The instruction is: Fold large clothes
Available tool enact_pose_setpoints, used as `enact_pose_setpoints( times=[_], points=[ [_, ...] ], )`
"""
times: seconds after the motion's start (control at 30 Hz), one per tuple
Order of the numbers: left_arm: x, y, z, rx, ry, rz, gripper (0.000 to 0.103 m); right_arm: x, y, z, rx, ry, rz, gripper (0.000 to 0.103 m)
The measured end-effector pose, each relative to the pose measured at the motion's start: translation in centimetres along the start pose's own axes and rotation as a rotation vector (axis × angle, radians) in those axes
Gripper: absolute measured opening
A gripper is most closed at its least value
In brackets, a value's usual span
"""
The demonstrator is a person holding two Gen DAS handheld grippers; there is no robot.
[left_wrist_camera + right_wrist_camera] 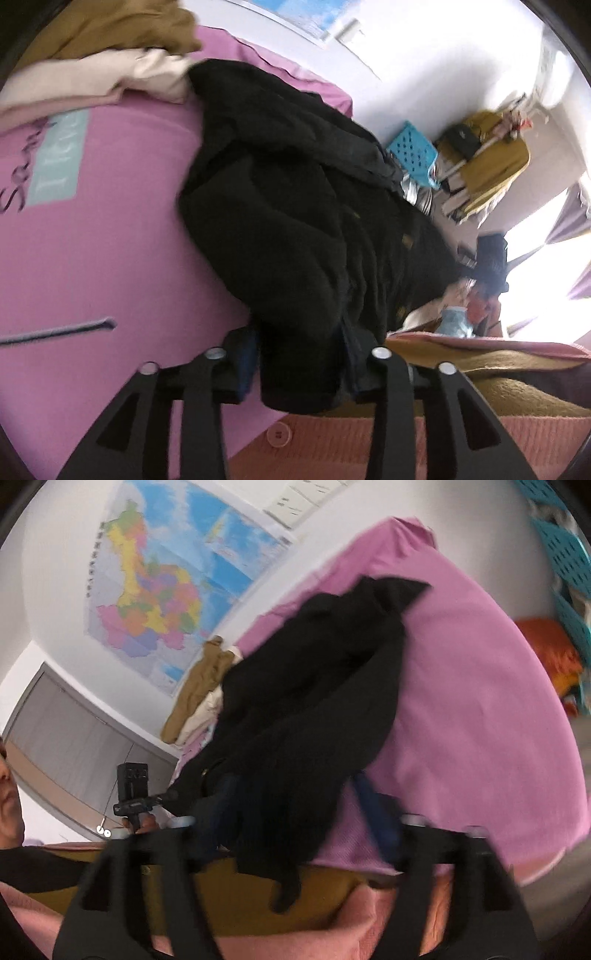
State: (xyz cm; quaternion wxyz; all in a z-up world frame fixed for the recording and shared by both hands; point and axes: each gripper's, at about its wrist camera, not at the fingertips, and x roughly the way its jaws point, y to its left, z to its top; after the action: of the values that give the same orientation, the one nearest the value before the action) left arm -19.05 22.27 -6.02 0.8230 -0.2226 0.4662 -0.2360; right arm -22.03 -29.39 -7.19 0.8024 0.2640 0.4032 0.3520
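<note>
Both matte-black grippers, left gripper [301,363] and right gripper [295,834], carry silver screws.

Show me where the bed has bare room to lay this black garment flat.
Bare pink sheet lies between the black garment and the printed lettering; in the right wrist view, more lies right of the garment. Crowded: the tan and cream clothes piled at the wall end.

- Garment [295,206]: black, plain, fuzzy texture.
- Bed sheet [122,258]: pink-purple, with a pale teal lettered panel [59,158] and dark script.
- Folded clothes [122,26]: mustard-brown over cream [92,81].
- Basket [413,151]: turquoise, perforated.
- Wall map [159,583]: multicoloured regions on blue.
- Left gripper [299,373]: black.
- Right gripper [295,842]: black.
</note>
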Motion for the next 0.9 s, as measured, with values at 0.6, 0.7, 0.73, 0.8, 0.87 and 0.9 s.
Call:
enact_pose_setpoints(
  times=[0.6,0.7,0.73,0.8,0.87,0.9],
  points=[
    [4.3,-1.1,-0.4,0.041,0.054,-0.042,0.047,3.2,0.0,-3.5,-0.037,0.094,0.009,0.045],
    [4.9,-1.9,-0.4,0.047,0.074,-0.003,0.022,3.2,-0.4,-3.9,0.001,0.089,0.064,0.037],
    [4.7,-2.1,-0.3,0.044,0.063,-0.005,0.018,2.9,-0.6,-3.9,0.029,0.067,0.114,0.036],
    [3.8,-2.3,-0.2,0.040,0.028,-0.019,0.017,2.6,-0.6,-3.7,0.044,0.041,0.120,0.050],
    [3.4,-2.6,0.0,0.048,0.015,-0.015,0.017,3.0,-0.2,-3.7,0.022,0.053,0.072,0.069],
    [3.4,-2.6,0.0,0.055,0.018,-0.012,0.018,3.1,0.1,-3.7,0.007,0.052,0.061,0.068]
  ],
)
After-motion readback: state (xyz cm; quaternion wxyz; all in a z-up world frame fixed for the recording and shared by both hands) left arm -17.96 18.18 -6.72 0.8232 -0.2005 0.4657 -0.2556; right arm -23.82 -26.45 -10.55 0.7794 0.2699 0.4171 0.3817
